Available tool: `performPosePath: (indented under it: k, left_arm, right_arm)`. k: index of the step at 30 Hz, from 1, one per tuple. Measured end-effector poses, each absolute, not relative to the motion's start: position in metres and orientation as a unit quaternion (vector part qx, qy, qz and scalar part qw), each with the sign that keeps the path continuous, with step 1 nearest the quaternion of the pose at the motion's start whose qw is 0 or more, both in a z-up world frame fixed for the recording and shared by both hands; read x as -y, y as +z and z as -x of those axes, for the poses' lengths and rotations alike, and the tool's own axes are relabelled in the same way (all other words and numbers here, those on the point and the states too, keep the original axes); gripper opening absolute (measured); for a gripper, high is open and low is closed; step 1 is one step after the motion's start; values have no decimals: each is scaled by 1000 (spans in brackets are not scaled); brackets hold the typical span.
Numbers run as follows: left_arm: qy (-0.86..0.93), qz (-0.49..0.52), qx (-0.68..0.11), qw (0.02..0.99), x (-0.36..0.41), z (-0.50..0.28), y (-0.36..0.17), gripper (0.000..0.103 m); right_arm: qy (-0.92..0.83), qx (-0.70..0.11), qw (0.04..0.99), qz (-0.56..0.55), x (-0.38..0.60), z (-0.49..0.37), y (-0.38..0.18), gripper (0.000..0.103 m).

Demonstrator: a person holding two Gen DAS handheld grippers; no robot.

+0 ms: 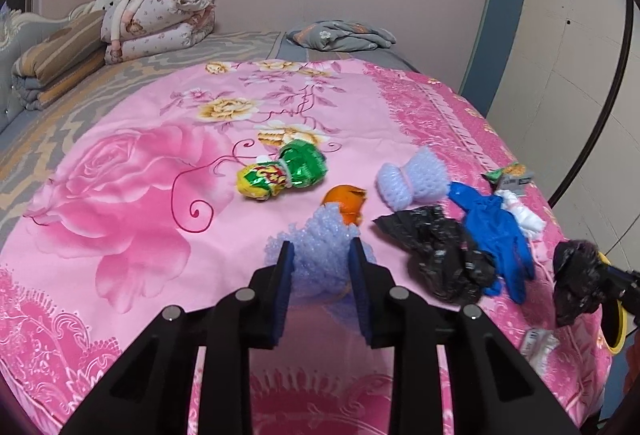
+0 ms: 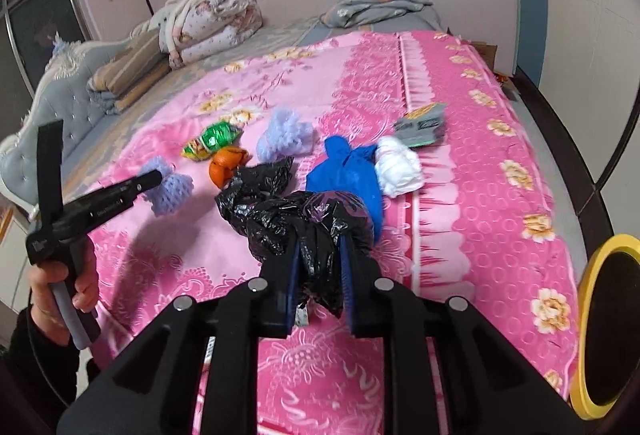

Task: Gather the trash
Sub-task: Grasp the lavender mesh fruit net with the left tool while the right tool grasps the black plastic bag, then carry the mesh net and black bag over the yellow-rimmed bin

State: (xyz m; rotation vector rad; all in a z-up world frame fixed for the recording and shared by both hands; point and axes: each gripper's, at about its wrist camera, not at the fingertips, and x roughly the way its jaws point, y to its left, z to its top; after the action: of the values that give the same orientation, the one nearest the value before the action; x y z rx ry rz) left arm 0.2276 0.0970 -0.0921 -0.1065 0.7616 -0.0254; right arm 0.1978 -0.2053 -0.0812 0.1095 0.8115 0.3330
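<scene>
Near the bed's (image 2: 500,195) right edge, the right gripper (image 2: 320,259) pinches a black bag (image 2: 304,223), while the left gripper (image 1: 322,263) apparently clamps foam netting (image 1: 320,247).

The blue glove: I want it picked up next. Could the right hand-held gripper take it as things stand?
Probably not yet. The right hand-held gripper is shut on a black plastic bag, so its jaws are full. The blue glove lies just beyond, uncovered, so the path looks free once the bag is dropped.
</scene>
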Motion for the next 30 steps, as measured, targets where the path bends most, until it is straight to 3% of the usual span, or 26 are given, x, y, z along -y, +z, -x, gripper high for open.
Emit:
performPosePath:
  k: [17,30]
  left_arm:
    - [-69,27,-293,953,6,-199,23,27]
    - [-144,2,-248,958,116,-195,87,28]
  right_arm:
    - [102,-260,954,-105,329,-128,42,17]
    - [9,-187,973,-135,446,-78,104,17]
